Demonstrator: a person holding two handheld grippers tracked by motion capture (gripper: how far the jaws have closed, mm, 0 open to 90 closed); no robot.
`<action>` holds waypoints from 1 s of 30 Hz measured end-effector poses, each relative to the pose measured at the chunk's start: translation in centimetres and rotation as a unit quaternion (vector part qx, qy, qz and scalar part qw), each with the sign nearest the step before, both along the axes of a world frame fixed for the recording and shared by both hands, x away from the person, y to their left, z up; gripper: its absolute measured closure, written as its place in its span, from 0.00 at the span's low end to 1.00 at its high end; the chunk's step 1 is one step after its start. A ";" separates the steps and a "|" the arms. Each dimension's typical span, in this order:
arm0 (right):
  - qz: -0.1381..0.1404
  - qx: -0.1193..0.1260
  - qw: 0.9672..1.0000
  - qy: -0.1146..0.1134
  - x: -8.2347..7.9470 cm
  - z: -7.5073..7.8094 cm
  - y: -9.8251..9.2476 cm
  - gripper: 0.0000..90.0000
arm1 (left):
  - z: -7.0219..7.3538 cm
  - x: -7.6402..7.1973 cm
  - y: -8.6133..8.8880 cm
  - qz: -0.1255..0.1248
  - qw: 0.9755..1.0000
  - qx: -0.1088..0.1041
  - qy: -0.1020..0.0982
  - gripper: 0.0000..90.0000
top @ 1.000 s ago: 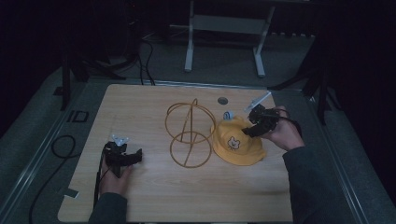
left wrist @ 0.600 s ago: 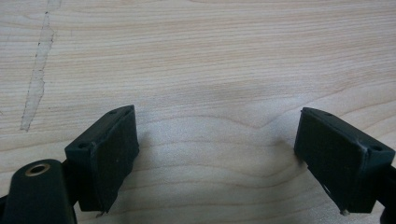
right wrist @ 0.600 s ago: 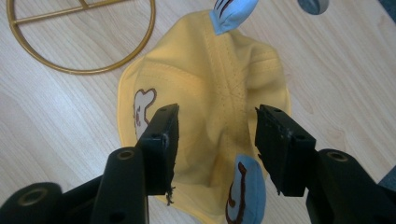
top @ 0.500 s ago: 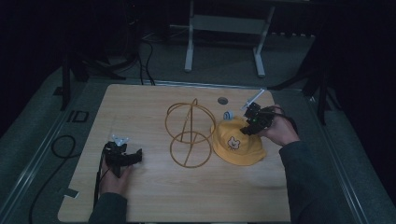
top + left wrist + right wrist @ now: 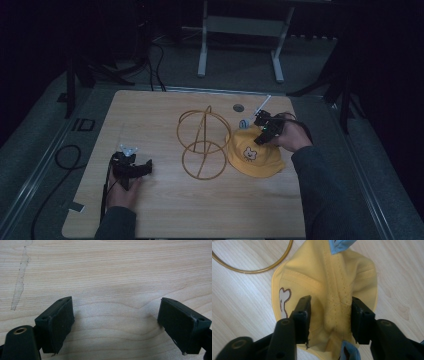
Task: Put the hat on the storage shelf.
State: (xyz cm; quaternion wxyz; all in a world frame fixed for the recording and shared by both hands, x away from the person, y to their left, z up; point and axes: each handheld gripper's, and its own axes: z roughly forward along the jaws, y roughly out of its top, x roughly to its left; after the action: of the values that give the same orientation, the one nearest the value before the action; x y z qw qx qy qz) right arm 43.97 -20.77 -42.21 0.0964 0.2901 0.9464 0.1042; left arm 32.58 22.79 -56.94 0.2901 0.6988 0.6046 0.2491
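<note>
A yellow hat (image 5: 255, 155) with a bear face patch lies on the wooden table (image 5: 165, 210), right of a gold wire stand (image 5: 202, 145). My right gripper (image 5: 262, 131) is at the hat's far edge. In the right gripper view its jaws (image 5: 330, 300) are half closed on a bunched fold of the hat's crown (image 5: 324, 277). Blue straps (image 5: 340, 245) hang at the hat's rim. My left gripper (image 5: 131, 167) rests low at the table's front left. It stands wide open (image 5: 116, 305) over bare wood, holding nothing.
The gold wire stand's bottom ring (image 5: 262, 268) lies close to the hat's left side. A small grey disc (image 5: 238, 107) sits near the table's far edge. A white metal frame (image 5: 240, 30) stands on the floor behind the table. Cables (image 5: 60, 160) trail off the left.
My right hand has shifted a little left and away across the hat, and its jaws have come in on the crown. The left gripper has stayed put.
</note>
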 end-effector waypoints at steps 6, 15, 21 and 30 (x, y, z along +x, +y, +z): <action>-0.006 0.007 1.000 0.025 0.6 -0.2 0.1 0.76 | 0.0 0.0 0.0 0.000 1.000 0.000 0.000 0.15; 0.008 -0.009 0.999 0.041 0.8 -0.2 0.5 0.85 | 0.0 0.0 0.0 0.000 1.000 0.000 0.000 0.15; 0.013 -0.015 0.999 0.047 0.7 0.0 0.5 0.86 | 0.0 0.0 0.0 0.000 1.000 0.000 0.000 0.15; 0.027 -0.014 0.998 0.050 0.4 0.6 0.4 0.86 | 0.0 0.0 0.0 0.000 1.000 0.000 0.000 0.15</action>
State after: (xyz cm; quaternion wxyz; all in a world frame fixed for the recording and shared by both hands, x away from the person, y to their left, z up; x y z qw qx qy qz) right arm 44.36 -20.33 -41.63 0.0508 0.2681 0.9588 0.0786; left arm 32.58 22.79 -56.93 0.2899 0.6987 0.6048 0.2490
